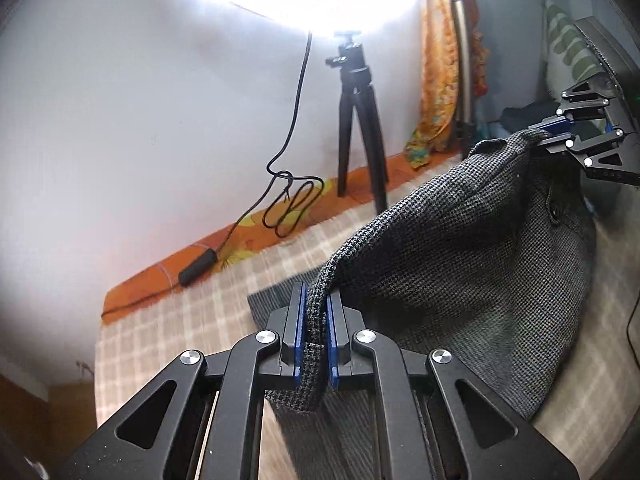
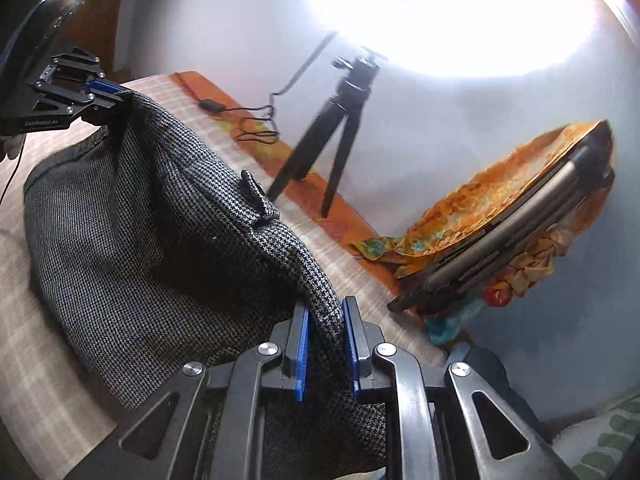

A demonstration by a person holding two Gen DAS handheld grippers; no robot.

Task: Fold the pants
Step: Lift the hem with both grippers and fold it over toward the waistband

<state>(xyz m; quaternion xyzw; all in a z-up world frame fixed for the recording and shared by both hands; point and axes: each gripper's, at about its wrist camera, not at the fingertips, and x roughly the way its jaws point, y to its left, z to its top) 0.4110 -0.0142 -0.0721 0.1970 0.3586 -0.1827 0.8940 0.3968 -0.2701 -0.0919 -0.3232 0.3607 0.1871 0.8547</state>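
Blue-padded fingers of the left gripper (image 1: 316, 344) are clamped on a thick band of grey houndstooth cloth, most likely the waistband of the pants (image 1: 460, 264), which rises between the pads and runs away toward the right gripper (image 1: 554, 130), itself pinched on the far corner of the same edge. Seen from the right wrist view, the right gripper (image 2: 324, 344) bites the fabric the same way, with a belt loop (image 2: 256, 192) standing up just ahead of it and the left gripper (image 2: 106, 88) holding the opposite end. Held at two points, the garment sags between them like a sling, its lower part resting on the checked bedcover (image 1: 192, 312) beneath; the hold appears meant to keep the top edge taut so one half can be laid squarely over the other. Beyond the cloth, a small black tripod (image 1: 358, 120) carrying a glaring ring light stands by the white wall, its cable (image 1: 288, 208) coiled on an orange sheet (image 1: 168, 280), and farther right a folded frame draped in orange patterned fabric (image 1: 440, 80) leans upright.
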